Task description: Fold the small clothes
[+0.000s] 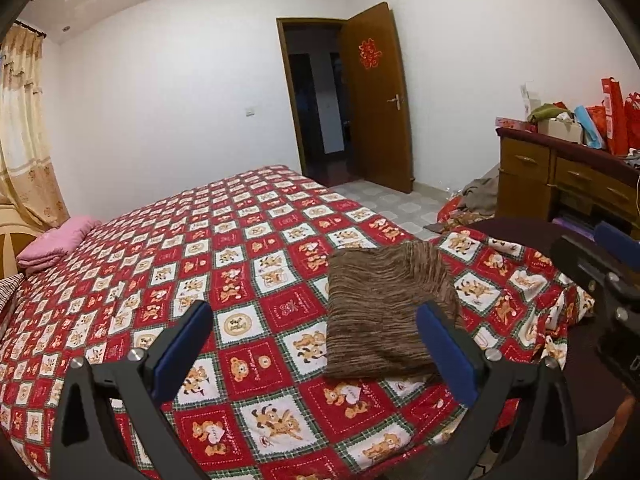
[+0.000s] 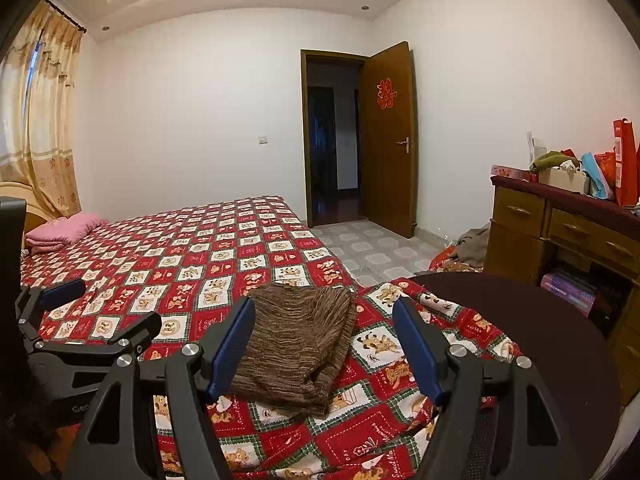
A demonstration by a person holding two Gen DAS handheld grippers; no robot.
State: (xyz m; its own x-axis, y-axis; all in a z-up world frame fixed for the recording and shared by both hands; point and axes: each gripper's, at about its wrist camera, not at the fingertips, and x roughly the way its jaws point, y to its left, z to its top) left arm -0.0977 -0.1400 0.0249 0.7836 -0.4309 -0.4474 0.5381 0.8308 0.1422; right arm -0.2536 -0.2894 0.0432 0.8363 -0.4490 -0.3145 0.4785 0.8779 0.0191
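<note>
The bed (image 1: 224,216) stretches ahead of both grippers. The brown knit garment (image 1: 384,312) lies folded just ahead. The left gripper (image 1: 316,344) and right gripper (image 2: 324,344) hover spread, empty; I'd square its edges gently.

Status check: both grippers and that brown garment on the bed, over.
Left gripper open, empty. Right gripper open, empty. Brown striped knit garment lies folded on the red bear-print bedspread, untouched. Nothing in the way.

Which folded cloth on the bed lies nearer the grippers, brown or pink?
The brown cloth, lying just past both open grippers; the pink one lies far off at the bed's head.
</note>
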